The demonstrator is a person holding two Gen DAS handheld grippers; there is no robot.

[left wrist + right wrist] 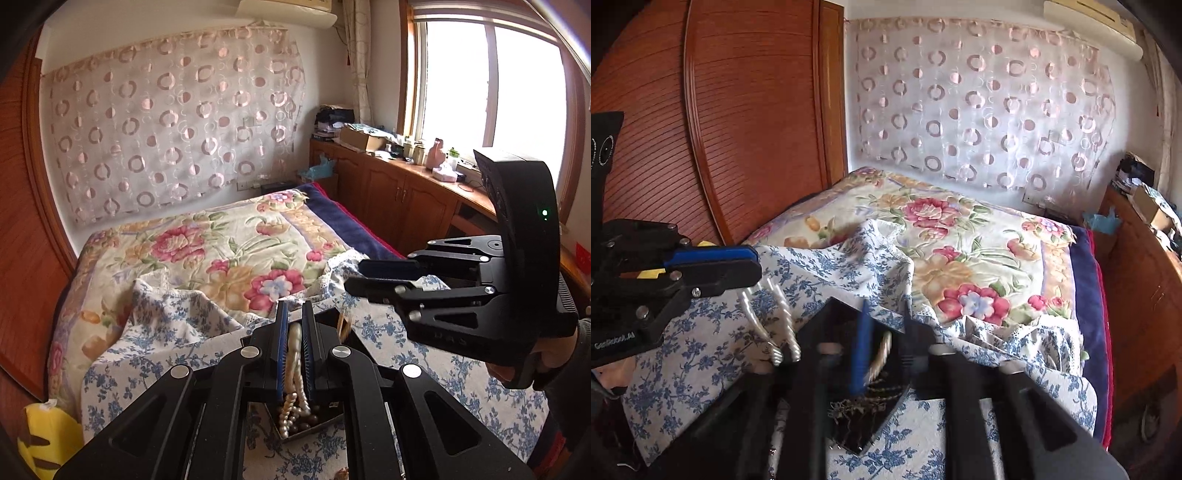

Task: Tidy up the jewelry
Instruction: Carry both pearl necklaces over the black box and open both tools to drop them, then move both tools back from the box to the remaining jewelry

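The left gripper (295,347) pinches a pearl necklace (293,369) above the black tray (849,417). The right gripper (882,354) clamps a blurred strand, jaws nearly closed.

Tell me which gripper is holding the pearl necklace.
The left gripper: its blue-padded fingers pinch the pearl necklace, which dangles into the black tray. The right gripper carries no pearls.

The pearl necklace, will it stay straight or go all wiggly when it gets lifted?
Probably wiggly. The pearl necklace droops in loose loops from the left gripper, so it likely swings. Its smooth round beads may slip, and the tail could snag in the black tray.
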